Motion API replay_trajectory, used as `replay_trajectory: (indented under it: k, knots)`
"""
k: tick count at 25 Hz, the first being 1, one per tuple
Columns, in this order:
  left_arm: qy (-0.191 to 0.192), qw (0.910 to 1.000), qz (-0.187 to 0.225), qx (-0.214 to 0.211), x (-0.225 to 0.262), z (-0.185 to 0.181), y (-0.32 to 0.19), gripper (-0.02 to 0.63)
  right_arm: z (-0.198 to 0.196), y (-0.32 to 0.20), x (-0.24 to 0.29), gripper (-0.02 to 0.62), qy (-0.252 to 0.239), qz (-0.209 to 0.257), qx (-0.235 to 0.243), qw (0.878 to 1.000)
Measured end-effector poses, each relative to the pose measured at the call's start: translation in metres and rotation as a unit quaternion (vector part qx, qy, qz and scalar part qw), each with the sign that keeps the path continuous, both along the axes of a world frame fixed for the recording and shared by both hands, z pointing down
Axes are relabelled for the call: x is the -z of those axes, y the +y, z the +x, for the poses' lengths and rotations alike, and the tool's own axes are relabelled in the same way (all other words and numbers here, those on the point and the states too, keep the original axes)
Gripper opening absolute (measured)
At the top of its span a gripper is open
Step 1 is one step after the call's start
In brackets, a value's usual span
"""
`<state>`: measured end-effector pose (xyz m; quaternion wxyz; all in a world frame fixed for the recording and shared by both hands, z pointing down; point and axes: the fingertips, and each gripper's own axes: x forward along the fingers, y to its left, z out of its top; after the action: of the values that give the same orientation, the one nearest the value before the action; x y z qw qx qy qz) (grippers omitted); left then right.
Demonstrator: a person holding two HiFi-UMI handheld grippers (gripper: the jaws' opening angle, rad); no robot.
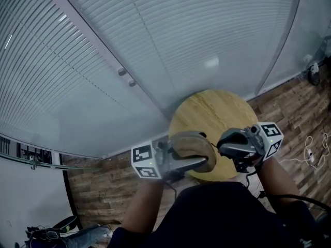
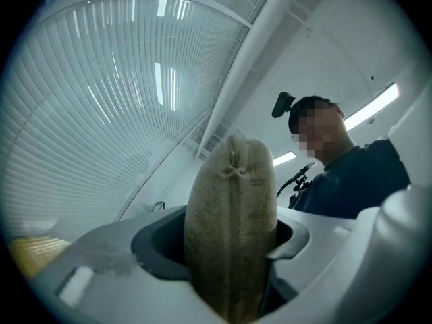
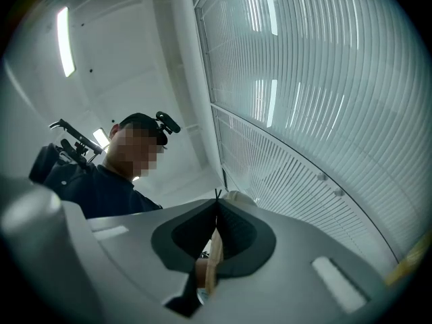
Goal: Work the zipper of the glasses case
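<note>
Tan woven-fabric glasses case (image 1: pixel 192 144) held in the air above the round, pale wood-grain bench (image 1: pixel 217 105).
The left claw (image 1: pixel 187 164) is clamped across the body of the oval, coarse-textured case. In the left gripper view a stitched seam runs up the case's narrow edge. The right claw (image 1: pixel 226 149) sits at the case's other end, its dark pads pressed together on what looks like a thin tan pull tab (image 3: pixel 212 265). Finely slatted white blinds (image 1: pixel 103 45) fill the background.

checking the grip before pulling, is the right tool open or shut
Shut: in the right gripper view the right tool has its jaws together, pinching a thin tan tab.
</note>
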<state>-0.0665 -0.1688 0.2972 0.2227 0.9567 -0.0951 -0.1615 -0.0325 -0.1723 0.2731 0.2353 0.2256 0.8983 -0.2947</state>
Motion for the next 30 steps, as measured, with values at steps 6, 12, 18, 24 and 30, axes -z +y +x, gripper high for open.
replay_trajectory:
  k: [6,12,18,24,30]
  knots:
    - [0.024,0.9997,-0.004,-0.003,0.009,-0.008,0.002,0.301,-0.005,0.007,0.002,0.011,-0.002,0.007,-0.005,1.000]
    - [0.037,0.9993,-0.010,-0.005,0.009,-0.004,0.001,0.302,0.004,0.009,-0.006,0.011,0.004,0.008,-0.012,1.000]
    - [0.127,0.9910,-0.033,0.027,0.030,-0.040,-0.010,0.299,0.004,0.024,-0.019,0.011,0.022,0.017,-0.007,1.000]
    - [0.132,0.9893,-0.034,0.052,0.045,-0.056,-0.026,0.301,-0.003,0.032,-0.036,0.011,0.036,0.005,-0.001,0.999]
    - [0.179,0.9730,-0.102,0.104,0.045,-0.067,-0.052,0.301,-0.014,0.028,-0.033,0.011,0.082,0.069,-0.040,0.993]
